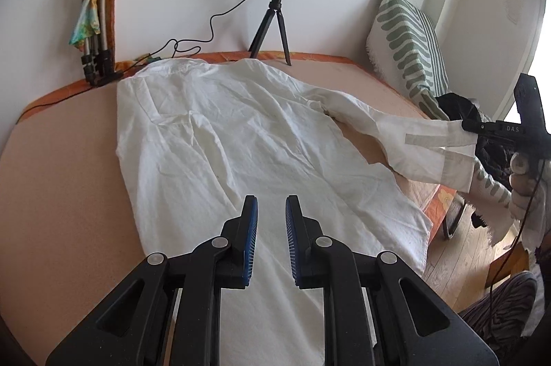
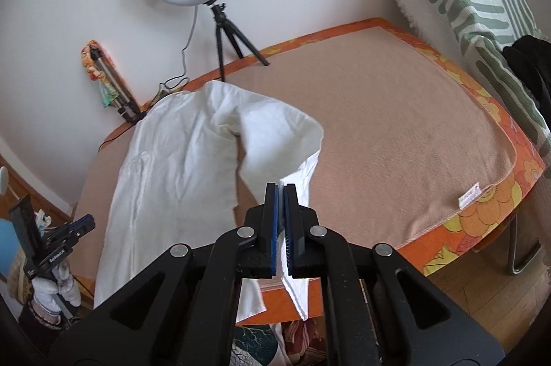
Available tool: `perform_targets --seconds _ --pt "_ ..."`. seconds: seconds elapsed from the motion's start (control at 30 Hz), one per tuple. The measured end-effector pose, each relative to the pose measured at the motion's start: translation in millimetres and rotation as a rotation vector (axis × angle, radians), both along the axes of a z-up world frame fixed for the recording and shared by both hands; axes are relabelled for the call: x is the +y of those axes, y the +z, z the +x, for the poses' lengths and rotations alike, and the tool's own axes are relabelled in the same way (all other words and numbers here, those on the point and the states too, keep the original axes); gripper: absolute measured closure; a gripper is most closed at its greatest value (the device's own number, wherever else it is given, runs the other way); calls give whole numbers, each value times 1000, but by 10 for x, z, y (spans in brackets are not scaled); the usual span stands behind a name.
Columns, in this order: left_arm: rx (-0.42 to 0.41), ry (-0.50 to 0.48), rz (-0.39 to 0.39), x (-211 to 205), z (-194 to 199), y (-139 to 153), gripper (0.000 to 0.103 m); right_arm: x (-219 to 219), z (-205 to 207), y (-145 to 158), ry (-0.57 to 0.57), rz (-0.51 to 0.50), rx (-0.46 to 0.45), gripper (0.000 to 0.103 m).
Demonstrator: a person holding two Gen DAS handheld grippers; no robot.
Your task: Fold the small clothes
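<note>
Pinching sleeve cuff (image 2: pixel 292 283) of white shirt (image 1: pixel 213 138), right gripper (image 2: pixel 281 190) lifted off table (image 2: pixel 396 132); left gripper (image 1: pixel 271 204) jaws slightly parted, empty, above hem.

Left gripper (image 1: pixel 271 211) slightly parted, empty, right gripper (image 2: pixel 283 194) clamped, raised

A plain white shirt (image 1: pixel 241 138) lies ahead of the black, blue-padded left tool (image 1: pixel 270 225), on a peach blanket (image 2: pixel 396 138) bordered in orange flowers; beyond, to the right, a green-and-white striped cushion (image 1: pixel 406 39)
</note>
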State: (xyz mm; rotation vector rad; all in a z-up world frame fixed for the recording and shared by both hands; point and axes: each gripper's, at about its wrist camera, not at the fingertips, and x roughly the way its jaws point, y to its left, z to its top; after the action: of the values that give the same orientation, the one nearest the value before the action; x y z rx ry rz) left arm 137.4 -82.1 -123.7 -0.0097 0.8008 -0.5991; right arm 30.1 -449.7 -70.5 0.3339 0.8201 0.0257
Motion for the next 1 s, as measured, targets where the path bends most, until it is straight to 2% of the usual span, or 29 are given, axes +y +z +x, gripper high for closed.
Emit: perform_targets --seconds 0.13,0.27,0.3,0.37,0.4,0.5,0.6,0.7,0.73,0.8,0.9,1.0 --pt "-13 22 -5 4 -23 16 88 699 -68 -15 214 20 6 99" --pt "-9 26 -29 16 -92 6 88 1240 -118 -215 384 23 71 99" --pt "-1 26 -41 18 -106 -8 85 1353 -124 -283 426 20 94 99" --pt "30 23 -82 17 -125 -59 53 1555 -85 -429 505 0 136 99" --pt "49 22 -104 15 -130 -90 49 1631 -82 -492 524 -12 150 99" --pt "75 22 -109 -39 -125 -166 48 1787 -88 -631 587 -39 188 98" --pt "72 14 -74 -125 -27 -141 48 1747 -117 -666 588 -32 205 94" --pt "52 16 -60 -213 165 1 47 1552 -171 -586 545 5 165 75" --pt "47 15 -58 -254 245 53 47 1452 -196 -551 525 24 143 72" --pt "58 -13 -51 -369 424 122 47 1256 -257 -515 467 50 116 72" --pt "84 -32 -40 -562 670 143 47 1005 -292 -519 359 8 101 72" --pt "129 -26 -66 -719 882 95 47 726 -240 -669 305 90 154 72"
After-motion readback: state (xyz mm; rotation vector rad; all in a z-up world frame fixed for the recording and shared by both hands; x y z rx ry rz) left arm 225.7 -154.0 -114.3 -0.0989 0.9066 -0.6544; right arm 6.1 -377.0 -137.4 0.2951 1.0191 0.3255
